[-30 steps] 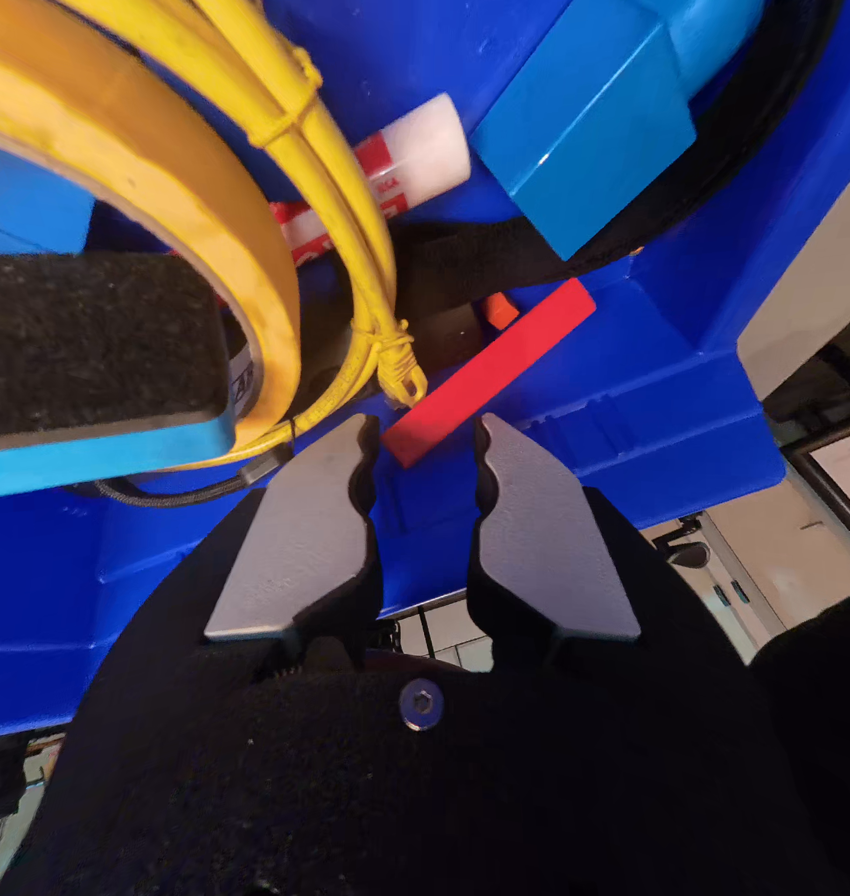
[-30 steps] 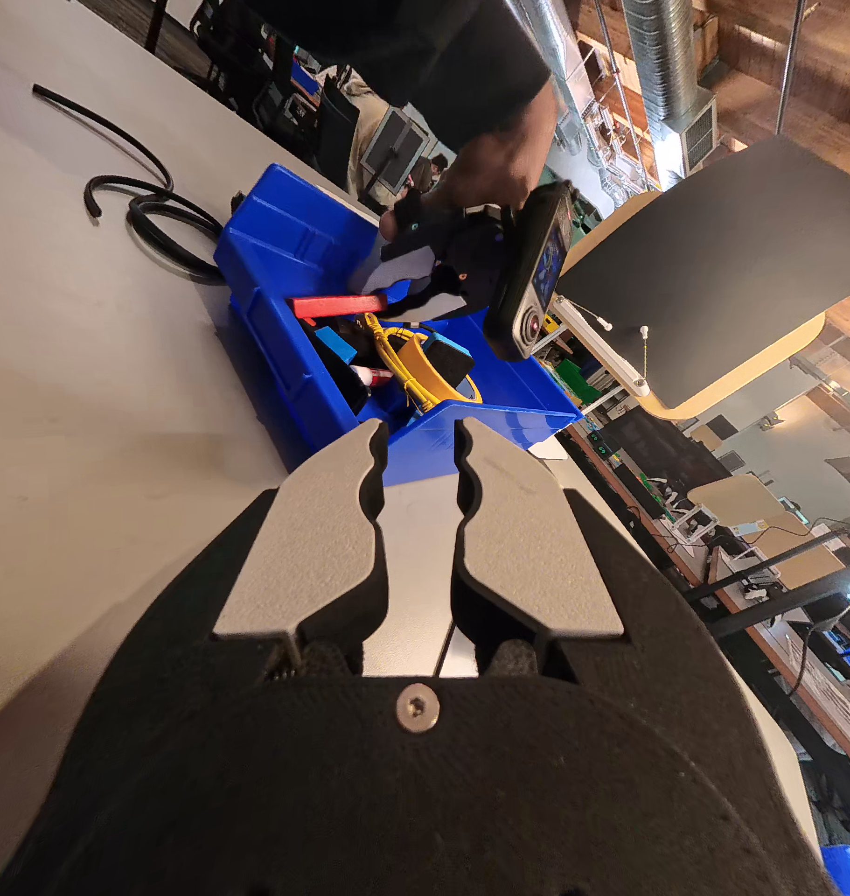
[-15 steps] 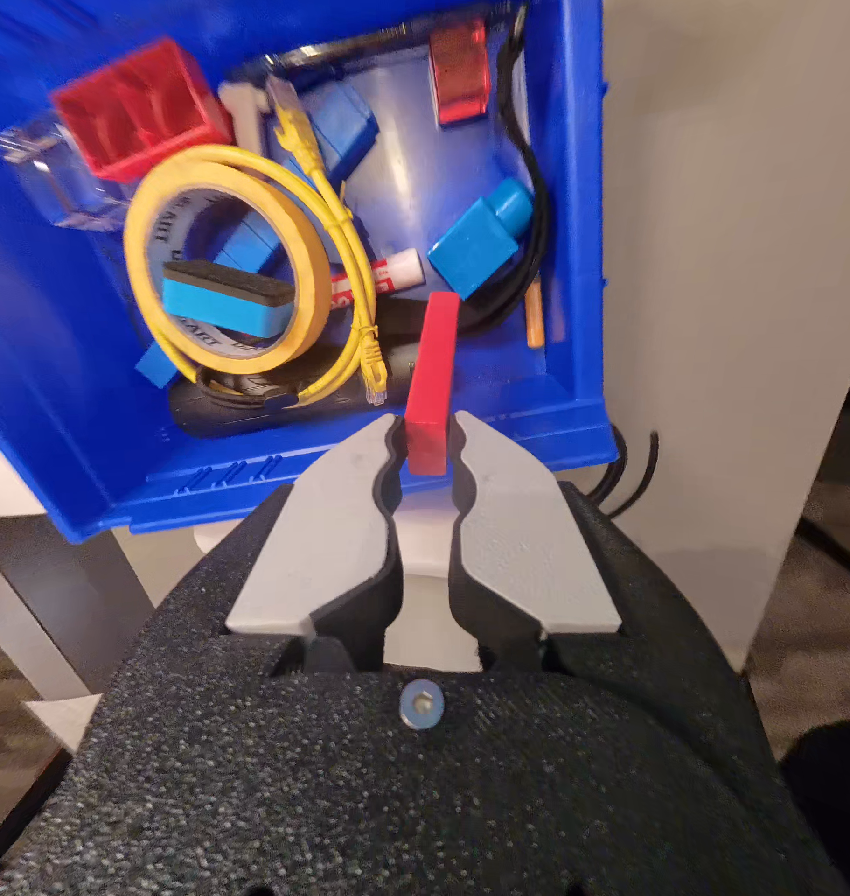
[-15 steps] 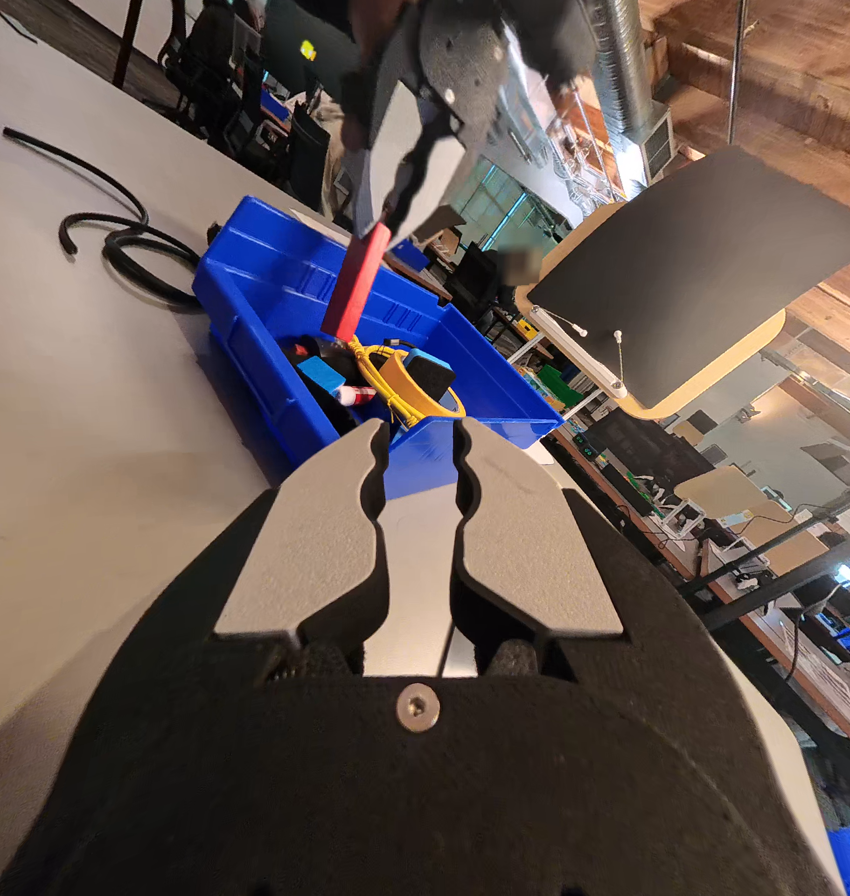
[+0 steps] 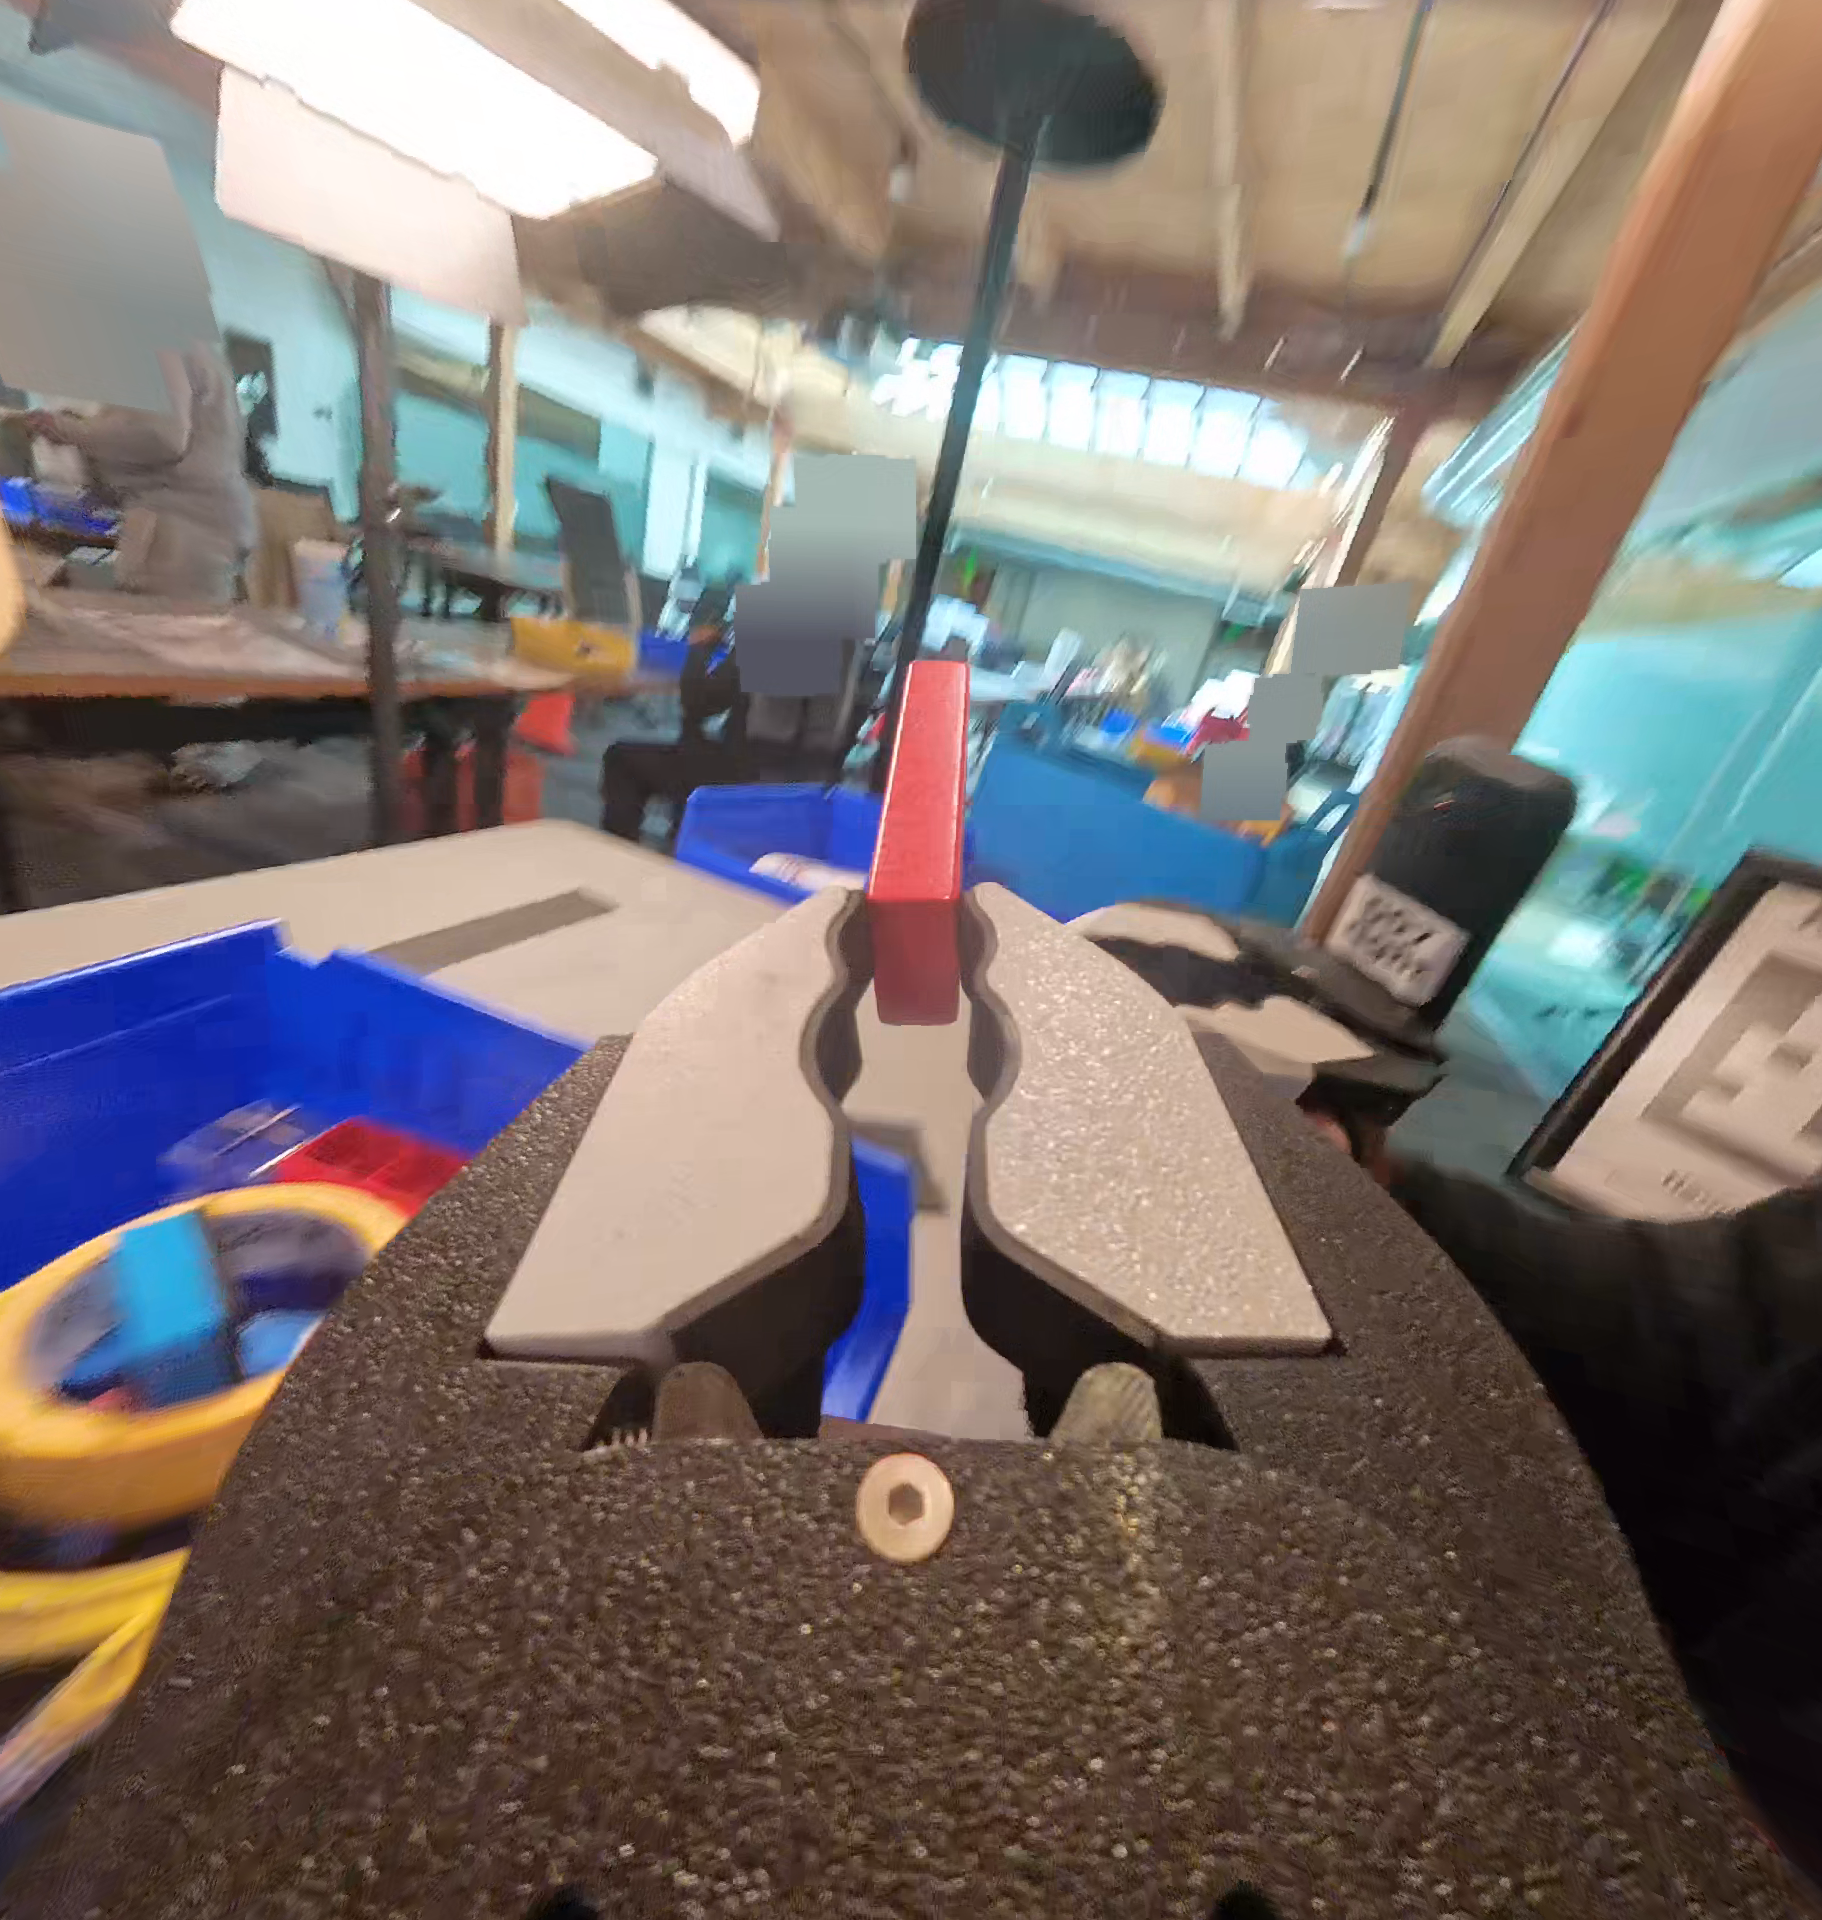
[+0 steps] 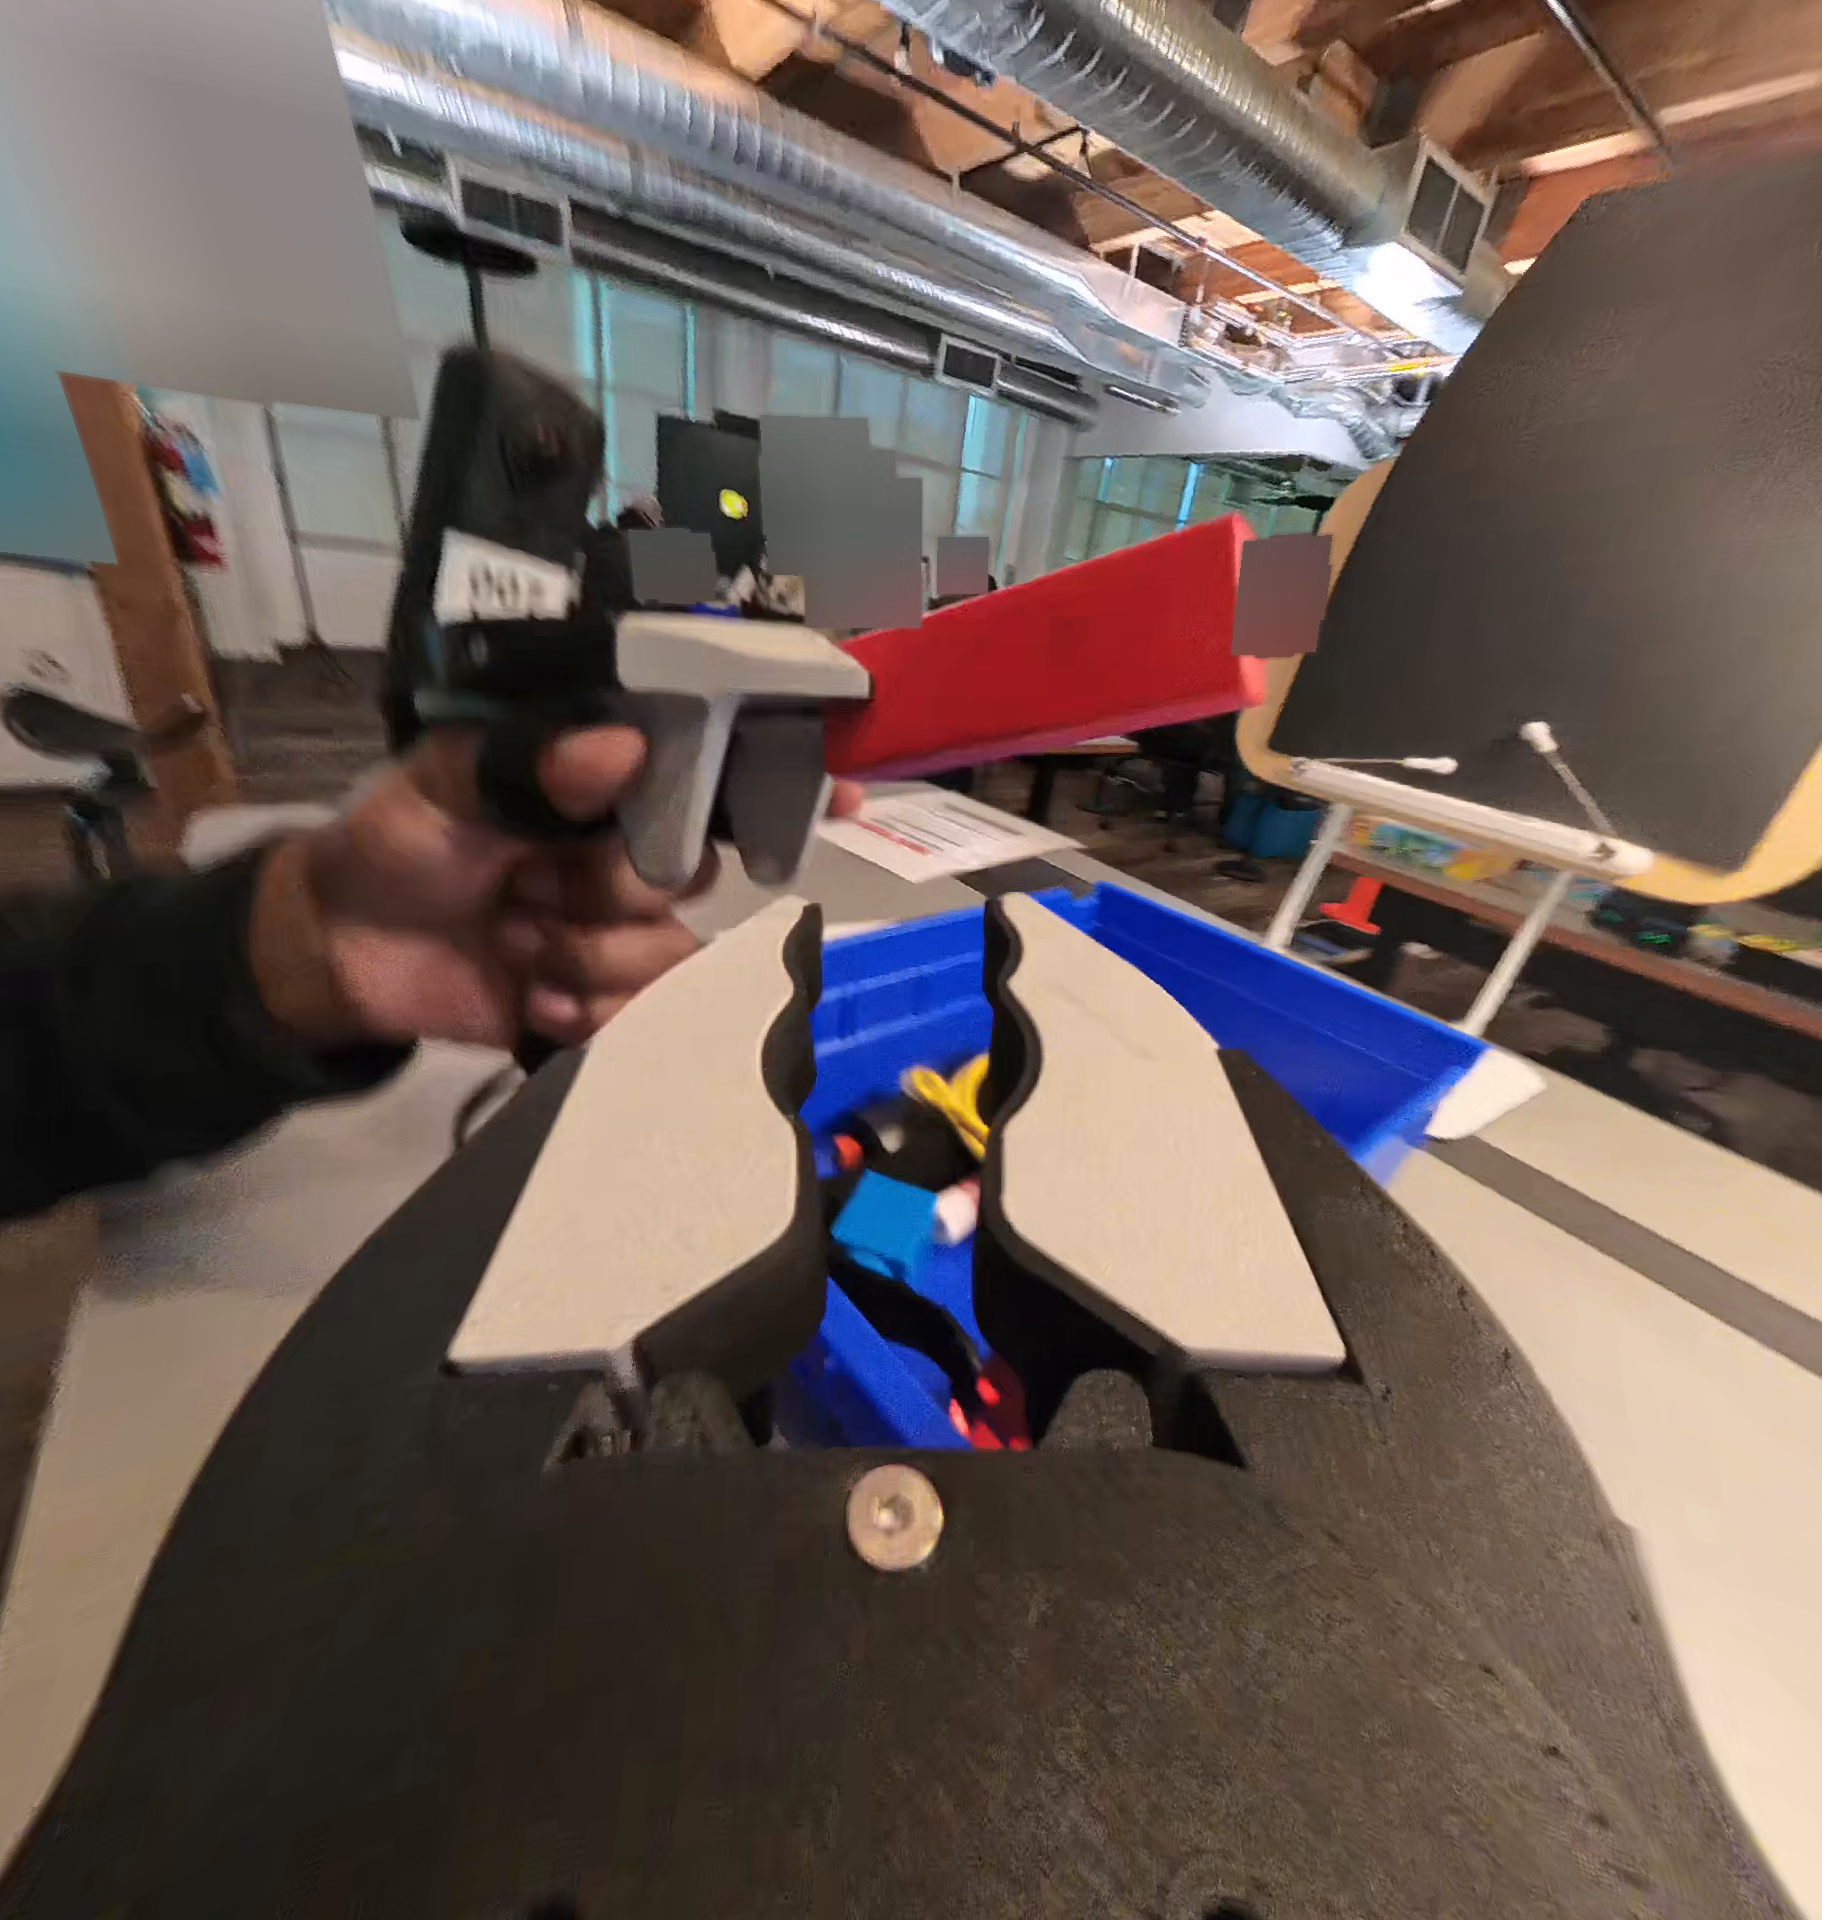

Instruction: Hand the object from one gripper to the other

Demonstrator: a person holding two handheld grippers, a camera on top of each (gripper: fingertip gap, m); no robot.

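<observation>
A long red block (image 5: 922,790) is clamped by one end in my left gripper (image 5: 914,909), which is shut on it. The block sticks out forward, in the air above the table. In the right wrist view the left gripper (image 6: 834,727) is held by a hand (image 6: 450,914) at the upper left. There the red block (image 6: 1042,644) points right, just above and beyond my right gripper (image 6: 896,935). My right gripper is open and empty, apart from the block. It also shows in the left wrist view (image 5: 1198,977), to the right of the block.
A blue bin (image 6: 1250,997) stands on the grey table (image 6: 1665,1403) under my right gripper. It holds a yellow cable (image 6: 948,1091), a blue block (image 6: 881,1236) and a yellow tape roll (image 5: 86,1392). A black panel on a stand (image 6: 1613,520) is at the right. Tip to tip, the grippers are about 6 centimeters apart.
My left gripper has lifted the red block out of the blue bin and swung it level, up beside the right gripper. My right gripper has moved over the bin and its jaws have spread wider.
</observation>
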